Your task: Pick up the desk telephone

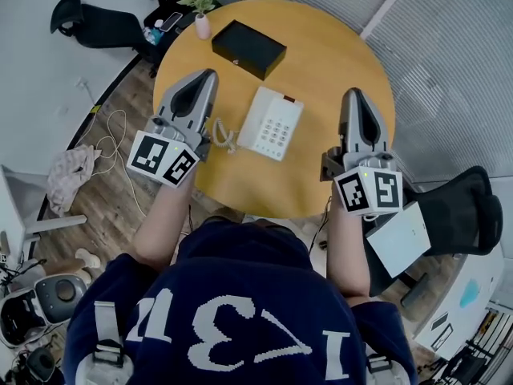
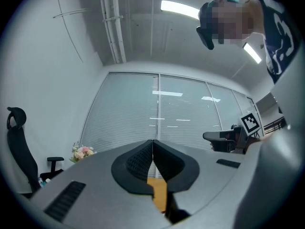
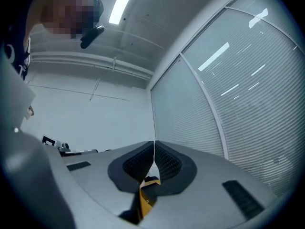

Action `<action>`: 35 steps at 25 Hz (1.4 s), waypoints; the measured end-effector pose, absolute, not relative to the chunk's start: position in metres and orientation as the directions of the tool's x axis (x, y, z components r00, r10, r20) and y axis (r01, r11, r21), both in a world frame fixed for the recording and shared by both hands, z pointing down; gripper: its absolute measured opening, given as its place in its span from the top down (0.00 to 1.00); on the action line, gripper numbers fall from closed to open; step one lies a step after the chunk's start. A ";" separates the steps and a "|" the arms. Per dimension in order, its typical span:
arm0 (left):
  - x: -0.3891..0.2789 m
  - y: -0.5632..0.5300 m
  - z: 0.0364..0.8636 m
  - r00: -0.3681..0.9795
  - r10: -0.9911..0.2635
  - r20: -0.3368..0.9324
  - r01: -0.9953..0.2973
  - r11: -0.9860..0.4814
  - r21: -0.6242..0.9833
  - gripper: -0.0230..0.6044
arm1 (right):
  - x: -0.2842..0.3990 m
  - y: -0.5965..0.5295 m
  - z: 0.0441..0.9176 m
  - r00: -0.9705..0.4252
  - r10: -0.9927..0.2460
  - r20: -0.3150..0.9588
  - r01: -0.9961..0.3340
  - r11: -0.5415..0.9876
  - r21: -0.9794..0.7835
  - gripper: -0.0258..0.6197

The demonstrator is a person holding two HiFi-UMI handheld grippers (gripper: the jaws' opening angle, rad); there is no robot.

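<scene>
Head view: is showing the desk telephone (image 1: 272,123) lying flat and untouched on the round wooden table (image 1: 337,62), between the two grippers.
Left gripper (image 1: 207,75): is hovering just beside the telephone's left edge, next to the coiled cord (image 1: 222,135). Its jaws are pressing together on nothing, as the left gripper view is showing.
Right gripper (image 1: 351,95): is hovering off the telephone's right side, a little farther away. Its jaws are likewise meeting tip to tip, empty.
Why so placed: both grippers are flanking the telephone, probably lining up for a lift from two sides. By my judgement the jaws are going to need spreading before any grasp.
Black box (image 1: 248,48): is sitting beyond the telephone and apart from it, so it is not blocking the approach.
Flower vase (image 1: 202,24): is standing at the table's far edge, well clear.
Telephone writing: the keypad is showing only as rows of small keys, and no brand or label is coming through legibly.
Marker cubes (image 1: 163,159): are carrying black-and-white square patterns, no words.
Person's top (image 1: 232,327): is bearing large white characters, skewed from above and looking like digits, though I am not reading them with confidence.
</scene>
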State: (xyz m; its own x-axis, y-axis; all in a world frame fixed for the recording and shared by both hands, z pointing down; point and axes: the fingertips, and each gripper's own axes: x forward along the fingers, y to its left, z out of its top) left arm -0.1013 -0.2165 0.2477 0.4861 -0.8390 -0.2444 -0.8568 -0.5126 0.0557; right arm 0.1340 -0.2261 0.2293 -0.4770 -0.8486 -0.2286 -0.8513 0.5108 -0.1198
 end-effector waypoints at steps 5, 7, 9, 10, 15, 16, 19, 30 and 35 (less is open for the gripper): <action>-0.098 -0.238 0.254 0.489 -0.844 -0.222 -0.857 -0.512 0.061 0.94 | 0.132 -0.249 0.237 -0.484 -0.850 -0.207 -0.846 0.515 -0.137 0.91; -0.100 -0.248 0.256 0.491 -0.844 -0.218 -0.854 -0.515 0.070 0.94 | 0.130 -0.257 0.240 -0.481 -0.855 -0.196 -0.848 0.510 -0.143 0.91; -0.100 -0.257 0.260 0.497 -0.842 -0.211 -0.850 -0.521 0.077 0.94 | 0.129 -0.264 0.244 -0.472 -0.861 -0.188 -0.852 0.501 -0.152 0.91; -0.100 -0.261 0.262 0.503 -0.840 -0.204 -0.847 -0.526 0.080 0.94 | 0.128 -0.267 0.246 -0.467 -0.865 -0.184 -0.855 0.494 -0.155 0.91; -0.100 -0.281 0.276 0.534 -0.830 -0.161 -0.829 -0.551 0.090 0.94 | 0.129 -0.274 0.256 -0.425 -0.892 -0.156 -0.879 0.447 -0.166 0.91; -0.100 -0.284 0.279 0.539 -0.828 -0.155 -0.826 -0.556 0.092 0.94 | 0.130 -0.275 0.258 -0.416 -0.897 -0.149 -0.884 0.437 -0.167 0.91; -0.100 -0.293 0.289 0.554 -0.821 -0.141 -0.816 -0.569 0.104 0.94 | 0.133 -0.279 0.266 -0.390 -0.911 -0.135 -0.897 0.409 -0.170 0.91; -0.090 -0.322 0.344 0.612 -0.787 -0.080 -0.765 -0.615 0.193 0.93 | 0.132 -0.297 0.333 -0.330 -0.944 -0.004 -0.928 0.325 -0.184 0.91; -0.083 -0.331 0.394 0.646 -0.763 0.019 -0.738 -0.618 0.269 0.81 | 0.127 -0.302 0.387 -0.356 -0.927 0.121 -0.918 0.323 -0.231 0.91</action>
State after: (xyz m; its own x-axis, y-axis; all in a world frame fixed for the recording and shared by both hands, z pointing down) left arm -0.0830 -0.3307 0.3937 0.6461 -0.7630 0.0194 -0.7384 -0.6185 0.2689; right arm 0.1265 -0.3021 0.3873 -0.3561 -0.9266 0.1207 -0.9180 0.3227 -0.2306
